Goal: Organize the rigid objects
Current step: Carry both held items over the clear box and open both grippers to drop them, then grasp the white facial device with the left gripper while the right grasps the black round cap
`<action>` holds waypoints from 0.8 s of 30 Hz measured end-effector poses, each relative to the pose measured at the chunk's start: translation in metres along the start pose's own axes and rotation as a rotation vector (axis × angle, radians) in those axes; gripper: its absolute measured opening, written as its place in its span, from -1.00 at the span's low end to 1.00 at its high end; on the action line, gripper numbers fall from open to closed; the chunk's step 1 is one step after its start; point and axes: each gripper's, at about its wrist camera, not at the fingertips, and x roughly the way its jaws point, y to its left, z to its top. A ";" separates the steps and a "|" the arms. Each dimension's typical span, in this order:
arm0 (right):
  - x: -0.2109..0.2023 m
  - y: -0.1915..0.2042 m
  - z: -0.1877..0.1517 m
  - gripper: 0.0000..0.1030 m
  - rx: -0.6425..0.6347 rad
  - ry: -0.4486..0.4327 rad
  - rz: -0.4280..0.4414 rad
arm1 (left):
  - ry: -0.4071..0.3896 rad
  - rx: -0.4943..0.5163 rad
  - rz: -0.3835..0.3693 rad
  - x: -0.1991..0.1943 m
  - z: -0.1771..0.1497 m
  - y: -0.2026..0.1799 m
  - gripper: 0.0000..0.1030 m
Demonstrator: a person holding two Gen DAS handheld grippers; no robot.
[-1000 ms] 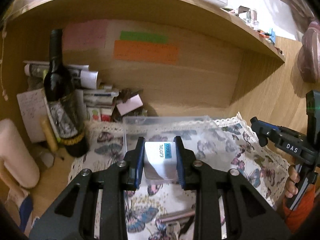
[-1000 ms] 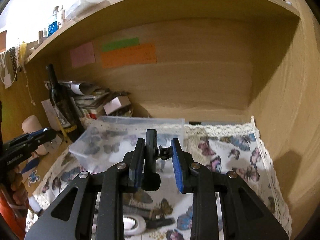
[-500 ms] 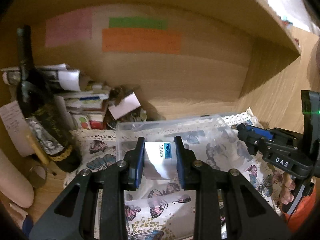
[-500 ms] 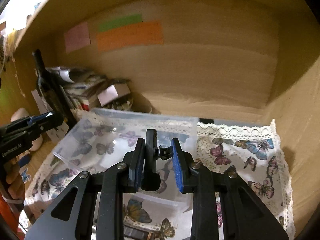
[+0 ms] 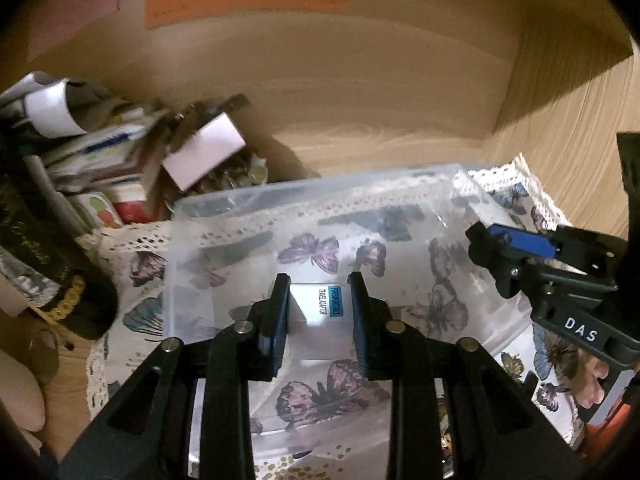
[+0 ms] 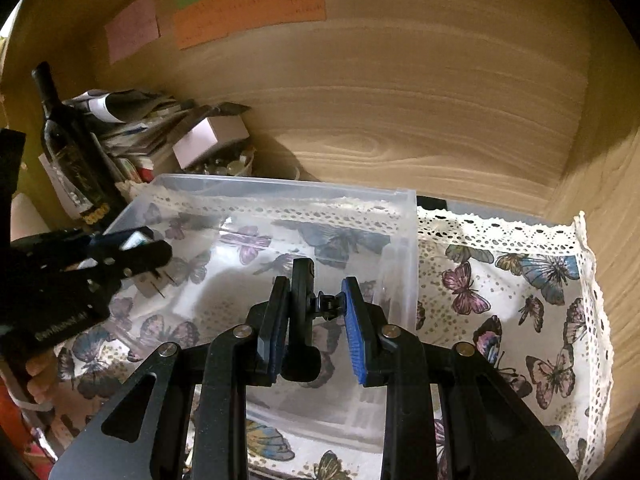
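Observation:
My left gripper (image 5: 319,292) is shut on a white travel adapter box (image 5: 318,314) with a blue label, held over the open clear plastic bin (image 5: 240,196). My right gripper (image 6: 316,292) is shut on a black mount piece (image 6: 302,320) with a small ball joint, held over the same bin (image 6: 400,194) near its right wall. The right gripper also shows in the left wrist view (image 5: 516,248), and the left gripper in the right wrist view (image 6: 132,248). The bin sits on a butterfly-print cloth (image 6: 520,280).
A dark wine bottle (image 6: 72,152) stands left of the bin. Stacked papers and small boxes (image 5: 120,152) lie behind it. The wooden back wall (image 6: 400,100) carries pink, green and orange notes (image 6: 248,8). A wooden side wall closes the right.
Both grippers have moved forward and down over the bin, each keeping its hold. The shelf top has left the views.

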 end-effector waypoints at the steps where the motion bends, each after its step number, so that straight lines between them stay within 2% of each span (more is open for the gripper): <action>1: 0.002 0.000 0.000 -0.53 -0.003 0.006 0.001 | 0.007 0.005 0.000 0.003 0.000 -0.002 -0.45; 11: 0.010 0.009 -0.002 -0.51 -0.034 0.038 -0.011 | 0.057 0.032 0.002 0.014 -0.002 -0.015 -0.45; 15: -0.001 0.009 0.000 -0.25 -0.025 0.010 -0.003 | 0.022 0.046 0.014 0.000 -0.001 -0.018 -0.45; 20: -0.027 0.011 0.003 -0.15 -0.025 -0.058 -0.008 | -0.035 0.051 0.025 -0.025 0.003 -0.020 -0.45; 23: -0.043 0.014 0.004 -0.02 -0.034 -0.100 -0.024 | -0.067 0.038 0.019 -0.041 0.004 -0.019 -0.32; 24: -0.051 0.016 0.004 0.01 -0.038 -0.118 -0.029 | -0.076 0.035 0.018 -0.045 0.004 -0.019 -0.21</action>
